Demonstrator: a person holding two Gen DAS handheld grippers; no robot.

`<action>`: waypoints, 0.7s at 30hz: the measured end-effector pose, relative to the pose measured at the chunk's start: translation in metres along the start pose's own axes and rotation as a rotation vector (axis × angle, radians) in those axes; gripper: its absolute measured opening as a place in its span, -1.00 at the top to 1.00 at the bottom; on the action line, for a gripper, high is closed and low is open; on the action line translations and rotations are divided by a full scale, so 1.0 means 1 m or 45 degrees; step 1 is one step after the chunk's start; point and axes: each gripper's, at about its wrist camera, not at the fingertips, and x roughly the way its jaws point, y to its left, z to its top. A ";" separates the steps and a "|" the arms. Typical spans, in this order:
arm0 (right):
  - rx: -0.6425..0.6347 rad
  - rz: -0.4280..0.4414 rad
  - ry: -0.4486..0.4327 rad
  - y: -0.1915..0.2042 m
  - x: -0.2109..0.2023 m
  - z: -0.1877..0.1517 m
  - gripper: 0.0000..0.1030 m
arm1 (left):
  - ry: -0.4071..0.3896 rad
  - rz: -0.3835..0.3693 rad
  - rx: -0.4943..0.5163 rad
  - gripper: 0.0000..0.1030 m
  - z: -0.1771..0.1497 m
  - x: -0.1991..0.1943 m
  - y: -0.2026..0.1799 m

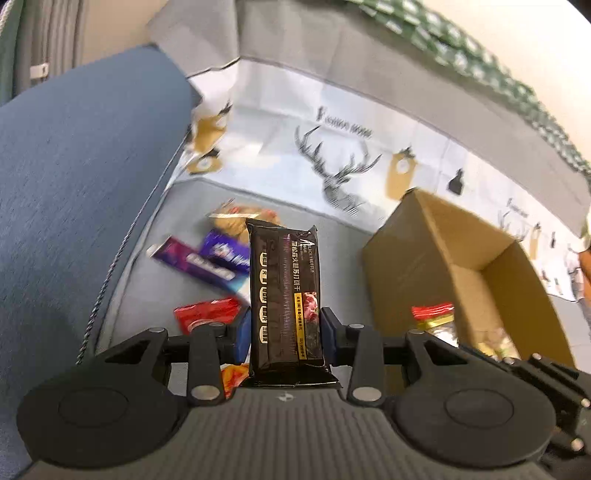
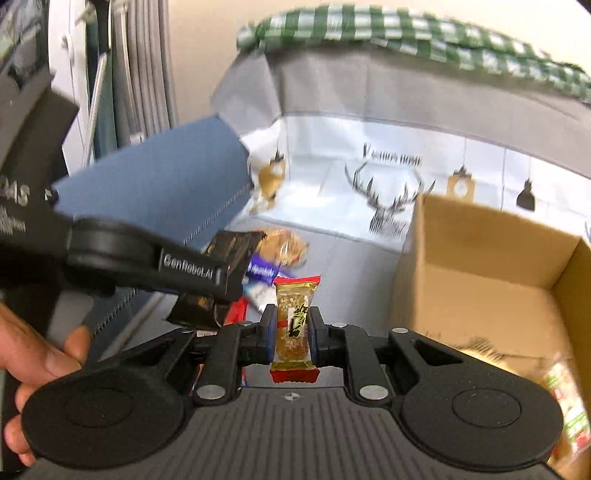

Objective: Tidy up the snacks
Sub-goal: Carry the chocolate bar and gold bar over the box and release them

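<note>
My left gripper (image 1: 286, 328) is shut on a long black cracker pack (image 1: 284, 280), which stands up between the blue pads above the sofa seat. In the right wrist view my right gripper (image 2: 293, 328) is shut on a small gold candy with red ends (image 2: 294, 321). The left gripper (image 2: 207, 280) with its black pack (image 2: 229, 245) crosses the left of that view, a hand (image 2: 40, 354) holding it. An open cardboard box (image 1: 461, 266) (image 2: 491, 258) stands to the right, with some wrapped snacks inside (image 2: 565, 406).
Loose snacks lie on the seat: purple packs (image 1: 207, 258), a red wrapper (image 1: 207, 314), an orange-brown bag (image 1: 236, 218) (image 2: 284, 243). A blue cushion (image 1: 81, 177) rises on the left. A deer-print cloth (image 1: 340, 166) covers the backrest, with a green checked cloth (image 2: 406, 33) on top.
</note>
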 end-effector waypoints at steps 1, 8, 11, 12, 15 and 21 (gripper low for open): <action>0.007 0.001 -0.011 -0.002 -0.005 0.001 0.66 | -0.015 -0.014 0.004 0.18 0.000 -0.002 -0.003; -0.029 -0.003 -0.157 -0.039 -0.051 0.021 0.66 | -0.099 -0.090 0.041 0.18 -0.002 -0.009 -0.027; -0.072 -0.045 -0.217 -0.065 -0.067 0.026 0.66 | -0.148 -0.108 0.096 0.18 -0.004 -0.016 -0.041; -0.076 -0.063 -0.233 -0.075 -0.072 0.026 0.66 | -0.164 -0.113 0.117 0.18 -0.005 -0.018 -0.046; -0.029 -0.123 -0.245 -0.106 -0.077 0.020 0.66 | -0.203 -0.138 0.142 0.18 -0.008 -0.023 -0.057; 0.122 -0.208 -0.214 -0.150 -0.076 0.004 0.66 | -0.282 -0.189 0.145 0.18 -0.015 -0.029 -0.079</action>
